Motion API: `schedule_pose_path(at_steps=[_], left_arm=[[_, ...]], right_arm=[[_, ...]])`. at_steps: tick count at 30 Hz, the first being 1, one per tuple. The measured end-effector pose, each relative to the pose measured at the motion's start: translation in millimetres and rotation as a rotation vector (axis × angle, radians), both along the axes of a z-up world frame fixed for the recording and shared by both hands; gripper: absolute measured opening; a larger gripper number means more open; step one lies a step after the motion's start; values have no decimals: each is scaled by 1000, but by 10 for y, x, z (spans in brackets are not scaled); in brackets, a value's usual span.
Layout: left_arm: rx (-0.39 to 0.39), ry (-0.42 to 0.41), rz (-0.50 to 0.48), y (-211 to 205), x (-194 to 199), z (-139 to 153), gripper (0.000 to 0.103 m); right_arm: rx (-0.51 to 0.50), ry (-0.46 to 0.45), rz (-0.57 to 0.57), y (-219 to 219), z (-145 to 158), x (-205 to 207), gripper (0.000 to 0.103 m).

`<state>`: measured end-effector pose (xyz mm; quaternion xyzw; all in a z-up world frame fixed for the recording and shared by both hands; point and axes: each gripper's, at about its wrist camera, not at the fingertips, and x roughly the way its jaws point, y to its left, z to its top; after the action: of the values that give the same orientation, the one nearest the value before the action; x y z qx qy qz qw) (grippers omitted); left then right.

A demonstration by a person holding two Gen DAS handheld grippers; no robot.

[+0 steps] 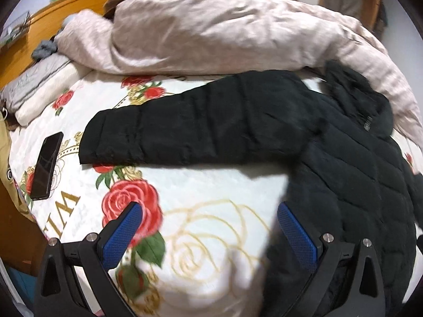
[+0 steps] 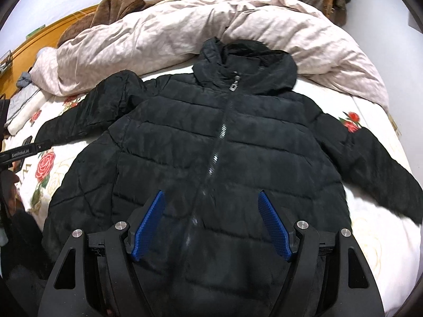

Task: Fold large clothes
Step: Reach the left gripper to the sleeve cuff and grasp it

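A black hooded puffer jacket (image 2: 185,142) lies flat and face up on the bed, zipped, both sleeves spread out. In the left wrist view the jacket (image 1: 357,179) is at the right, with its sleeve (image 1: 201,129) stretched to the left. My left gripper (image 1: 208,211) is open and empty above the rose-print sheet (image 1: 211,190), beside the jacket's side edge. My right gripper (image 2: 211,198) is open and empty above the jacket's lower front, straddling the zipper (image 2: 222,129).
A crumpled pink duvet (image 2: 164,34) lies across the far side of the bed. A black phone (image 1: 47,163) lies on the sheet at the left. A folded grey-and-white pillow (image 1: 39,87) and a brown blanket (image 2: 116,5) sit by the wooden headboard (image 1: 60,8).
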<state>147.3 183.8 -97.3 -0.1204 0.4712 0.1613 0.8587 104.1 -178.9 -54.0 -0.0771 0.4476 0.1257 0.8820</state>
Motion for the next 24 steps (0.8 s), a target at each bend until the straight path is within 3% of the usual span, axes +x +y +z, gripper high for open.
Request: schedule_pose_path(at_steps=[7,14,18,20,23,24], left_arm=[[-53,13,90,489,241,-319,95],[-173,10,277,1074,362,-686,95],[-195,-1,329,1268,419,-811,91],[-153,-3,320,1281,491,-834,88],[-101,-26,292,1282,587,-840,69],[-87,-36,278,1283,614,-829,55]], right_arm=[[-24,23,29,180,-213,311,73],[-40,64,19,151,-421,520,73],[-56,75,-2,81,-496,599,73],[-66,79,-15,32,-535,638,73],[-77,90,-35,-41,-594,692,73],[-78,93,-40,-62,-608,701,73]])
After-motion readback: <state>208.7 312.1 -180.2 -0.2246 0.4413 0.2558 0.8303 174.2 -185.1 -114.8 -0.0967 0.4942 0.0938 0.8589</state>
